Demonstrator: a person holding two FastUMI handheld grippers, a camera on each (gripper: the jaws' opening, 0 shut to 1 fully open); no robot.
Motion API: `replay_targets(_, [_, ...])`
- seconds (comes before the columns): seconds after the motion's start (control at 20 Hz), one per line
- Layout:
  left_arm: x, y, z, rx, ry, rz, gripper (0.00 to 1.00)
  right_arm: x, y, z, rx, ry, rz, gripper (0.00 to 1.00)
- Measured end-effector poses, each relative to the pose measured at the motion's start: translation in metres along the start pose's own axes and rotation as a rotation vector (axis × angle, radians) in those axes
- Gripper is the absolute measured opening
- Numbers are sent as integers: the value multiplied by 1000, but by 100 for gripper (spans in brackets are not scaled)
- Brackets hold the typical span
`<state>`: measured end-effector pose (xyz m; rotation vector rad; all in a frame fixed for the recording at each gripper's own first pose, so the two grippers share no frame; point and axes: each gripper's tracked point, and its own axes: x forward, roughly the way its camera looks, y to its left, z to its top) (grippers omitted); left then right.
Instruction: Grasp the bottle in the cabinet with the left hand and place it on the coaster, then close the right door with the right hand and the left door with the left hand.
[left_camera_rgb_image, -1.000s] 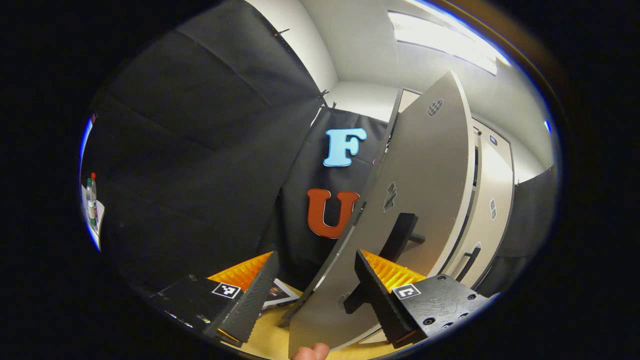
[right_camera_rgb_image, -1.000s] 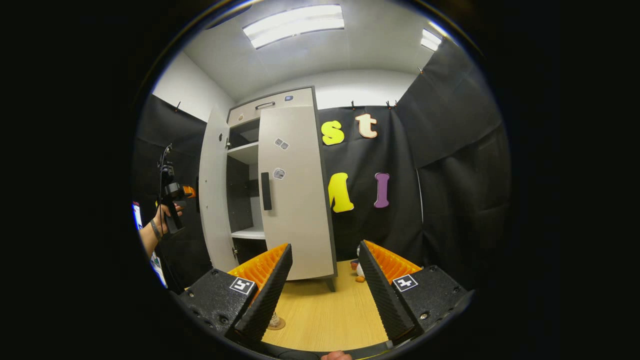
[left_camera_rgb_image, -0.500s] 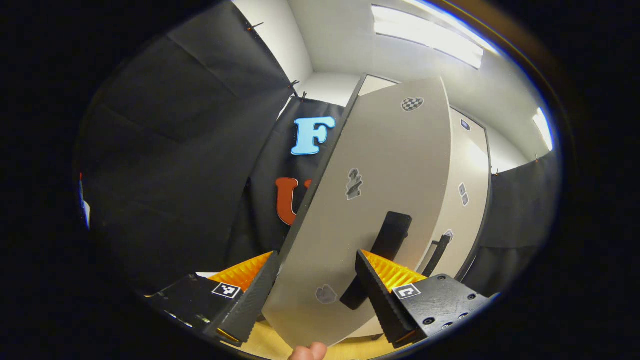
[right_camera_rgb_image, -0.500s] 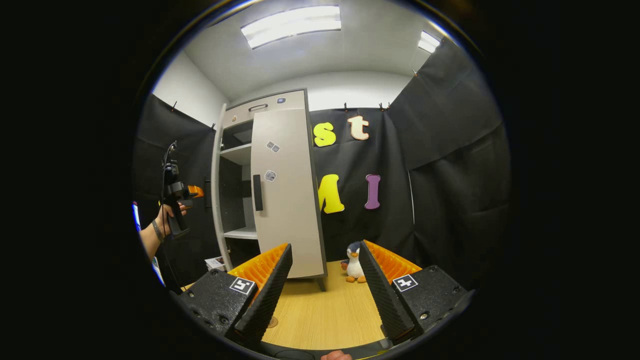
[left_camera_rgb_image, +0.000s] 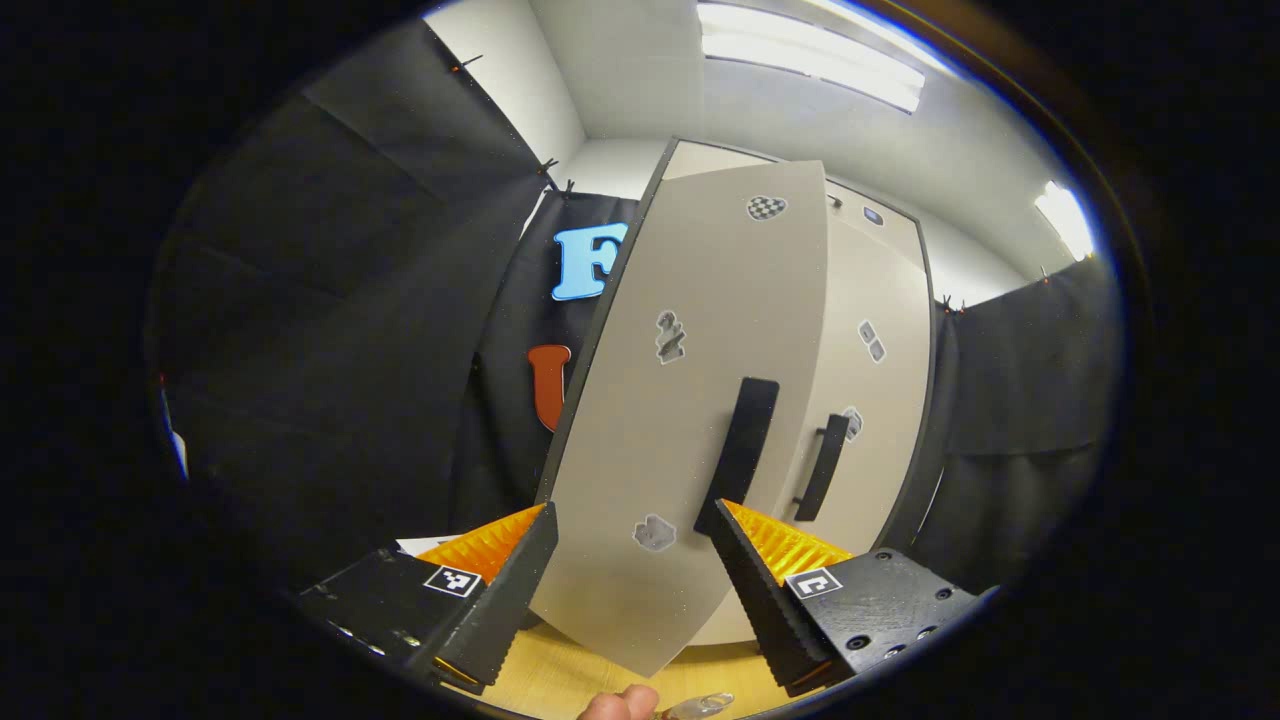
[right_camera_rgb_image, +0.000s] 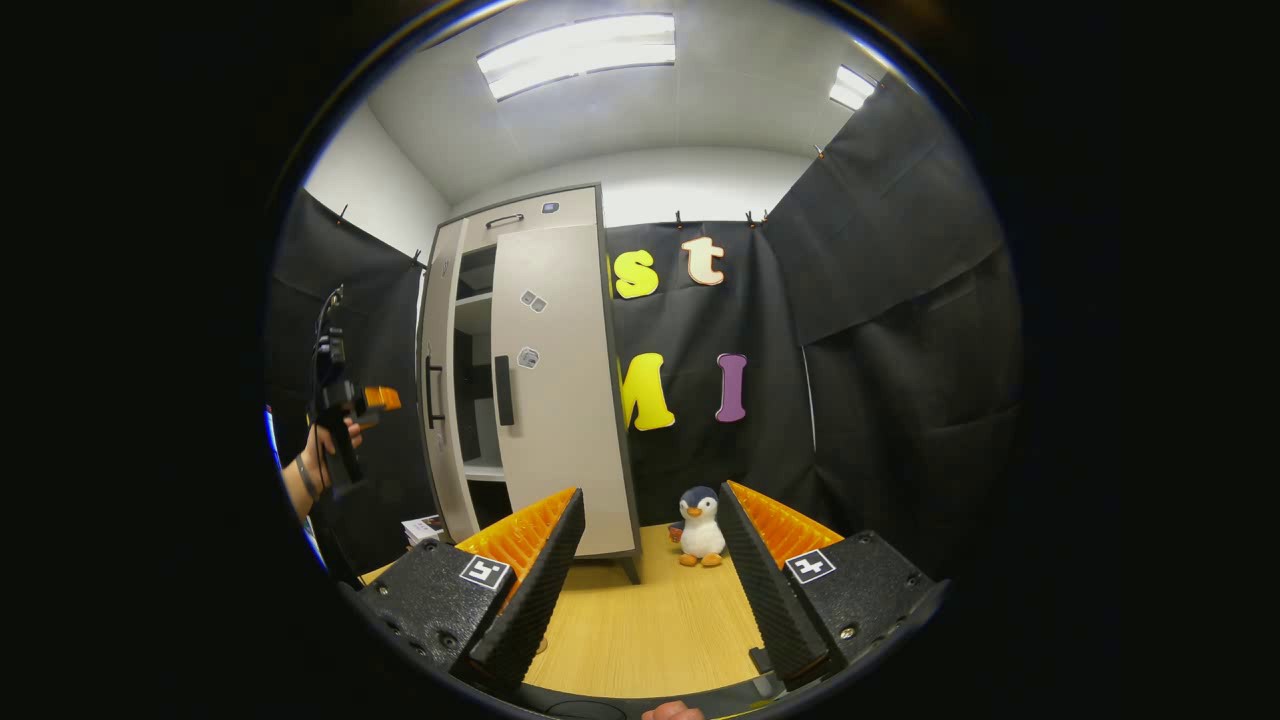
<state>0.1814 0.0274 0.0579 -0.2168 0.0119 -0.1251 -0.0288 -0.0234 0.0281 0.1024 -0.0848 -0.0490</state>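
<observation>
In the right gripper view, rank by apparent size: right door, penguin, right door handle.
1. Right door, by far the largest.
2. Penguin.
3. Right door handle, narrower than the penguin but about as tall; the penguin stands nearer the camera, so that ranking is unsure.

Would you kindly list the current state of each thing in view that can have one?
Left door: ajar, nearly closed, shelves visible in the gap.
Right door: closed.
Left tool: open, empty, close in front of the left door.
Right tool: open, empty, above the table.
Toy penguin: upright on the table beside the cabinet.
</observation>
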Motion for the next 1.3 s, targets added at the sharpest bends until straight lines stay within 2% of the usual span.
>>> replay_targets(0.1, [-22, -9, -12, 37, 1, -7, 100, 7, 9, -4, 12, 16, 23, 82])
replay_targets(0.15, [-33, -13, -19, 49, 6, -13, 95, 9, 16, -6, 23, 19, 39, 82])
replay_targets(0.2, [-46, -17, -26, 54, 8, -16, 100, 11, 24, -9, 32, 22, 57, 82])
replay_targets(0.25, [-55, -21, -31, 52, 6, -23, 95, 13, 31, -15, 37, 32, 74, 82])
replay_targets(0.3, [-65, -27, -37, 46, 6, -39, 99, 15, 35, -22, 37, 49, 88, 82])
replay_targets(0.45, [-91, -31, -48, 56, -11, -39, 99, 14, 56, -33, 50, 91, 148, 82])
replay_targets(0.5, [-98, -31, -52, 60, -14, -29, 95, 14, 61, -36, 44, 98, 163, 82])
replay_targets(0.55, [-106, -32, -57, 61, -13, -23, 100, 15, 63, -38, 28, 102, 167, 82])
replay_targets(0.6, [-114, -34, -60, 60, -12, -21, 95, 15, 64, -42, 9, 108, 169, 82])
replay_targets(0.65, [-120, -37, -64, 62, -6, -24, 99, 17, 66, -46, -6, 111, 171, 82])
replay_targets(0.7, [-126, -37, -67, 69, 1, -20, 99, 18, 68, -49, -15, 115, 175, 82])
replay_targets(0.75, [-131, -35, -69, 82, 5, -15, 95, 18, 72, -53, -22, 127, 183, 82])
replay_targets(0.8, [-136, -34, -70, 98, 7, -6, 100, 17, 74, -58, -28, 142, 192, 82])
replay_targets(0.85, [-141, -35, -71, 113, 5, -1, 95, 17, 76, -60, -31, 149, 198, 82])
replay_targets(1.0, [-150, -42, -75, 169, 7, -13, 95, 19, 79, -54, -28, 145, 197, 82])
replay_targets(1.05, [-152, -42, -76, 185, 11, -15, 99, 20, 83, -49, -22, 138, 206, 82])
replay_targets(1.1, [-155, -42, -75, 198, 10, -18, 99, 20, 87, -45, -20, 126, 213, 82])
replay_targets(1.2, [-157, -47, -71, 194, 2, -33, 95, 22, 88, -36, -25, 101, 215, 82])
replay_targets(1.25, [-157, -51, -70, 185, -2, -40, 99, 22, 89, -32, -27, 90, 214, 82])
replay_targets(1.3, [-158, -50, -70, 177, -3, -41, 99, 22, 90, -31, -28, 80, 216, 82])
